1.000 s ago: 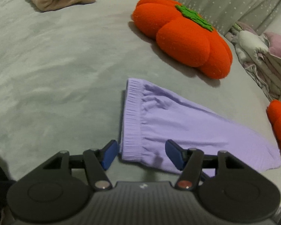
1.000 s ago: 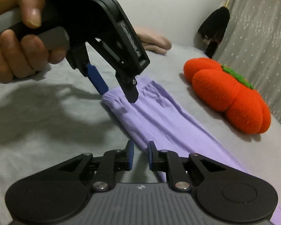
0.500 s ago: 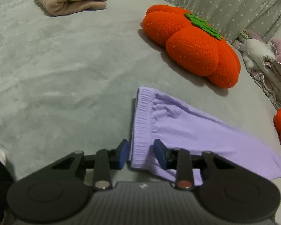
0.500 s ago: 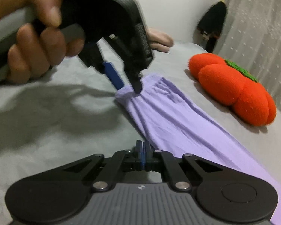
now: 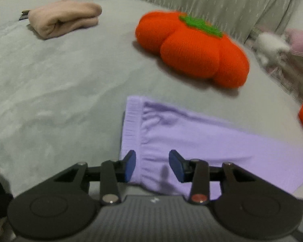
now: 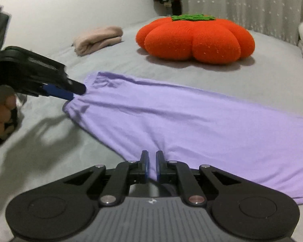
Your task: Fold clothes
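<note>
Lying flat near the front edge of the grey bedspread (image 6: 272, 76), the lilac knit trousers (image 6: 192, 121) have their ribbed waistband between the spread jaws of the left gripper (image 5: 152, 165), while the right gripper (image 6: 152, 166) pinches their near hem, jaws almost closed.

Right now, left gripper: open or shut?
Open. The left gripper has its blue pads apart, straddling the waistband of the purple pants, not pinching it.
</note>
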### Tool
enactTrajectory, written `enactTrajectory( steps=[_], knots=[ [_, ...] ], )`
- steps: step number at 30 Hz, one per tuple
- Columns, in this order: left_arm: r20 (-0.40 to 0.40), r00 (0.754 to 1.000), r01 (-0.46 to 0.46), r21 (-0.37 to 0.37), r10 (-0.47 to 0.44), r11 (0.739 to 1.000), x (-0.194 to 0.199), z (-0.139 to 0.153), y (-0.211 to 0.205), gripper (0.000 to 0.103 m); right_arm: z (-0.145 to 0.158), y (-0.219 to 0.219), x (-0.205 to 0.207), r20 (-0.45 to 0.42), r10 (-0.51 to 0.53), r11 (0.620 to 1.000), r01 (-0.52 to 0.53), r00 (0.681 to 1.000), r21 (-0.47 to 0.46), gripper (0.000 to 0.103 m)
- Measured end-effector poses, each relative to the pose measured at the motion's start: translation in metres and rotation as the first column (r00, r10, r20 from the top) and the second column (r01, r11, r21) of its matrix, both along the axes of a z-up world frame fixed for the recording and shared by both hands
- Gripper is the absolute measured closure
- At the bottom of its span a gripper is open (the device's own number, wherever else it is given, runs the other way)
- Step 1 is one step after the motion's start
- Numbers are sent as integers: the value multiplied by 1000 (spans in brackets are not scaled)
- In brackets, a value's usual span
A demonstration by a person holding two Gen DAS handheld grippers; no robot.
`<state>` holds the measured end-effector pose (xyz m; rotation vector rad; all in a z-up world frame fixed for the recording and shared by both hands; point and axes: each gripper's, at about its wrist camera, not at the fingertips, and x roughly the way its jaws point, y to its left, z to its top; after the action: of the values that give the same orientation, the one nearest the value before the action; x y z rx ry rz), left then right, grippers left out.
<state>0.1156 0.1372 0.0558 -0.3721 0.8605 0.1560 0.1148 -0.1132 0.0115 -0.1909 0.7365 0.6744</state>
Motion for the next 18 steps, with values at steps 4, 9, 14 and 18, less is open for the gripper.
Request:
enactTrajectory(
  steps=[4, 9, 14, 18],
  knots=[
    [-39, 999, -5, 7, 5, 1000, 0, -3, -2, 66, 7, 5, -1, 43, 17, 999, -16, 999, -35, 95],
    [-13, 1000, 9, 20, -9, 1000, -10, 9, -26, 53, 27, 6, 17, 43, -62, 997, 60, 997, 46, 95],
    [-74, 994, 91, 88, -85, 992, -10, -8, -64, 49, 21, 1, 36, -75, -195, 975, 202, 978, 95, 95],
    [-108, 990, 99, 53, -93, 994, -10, -17, -66, 49, 10, 3, 40, -140, -265, 959, 276, 954, 64, 94]
  ],
)
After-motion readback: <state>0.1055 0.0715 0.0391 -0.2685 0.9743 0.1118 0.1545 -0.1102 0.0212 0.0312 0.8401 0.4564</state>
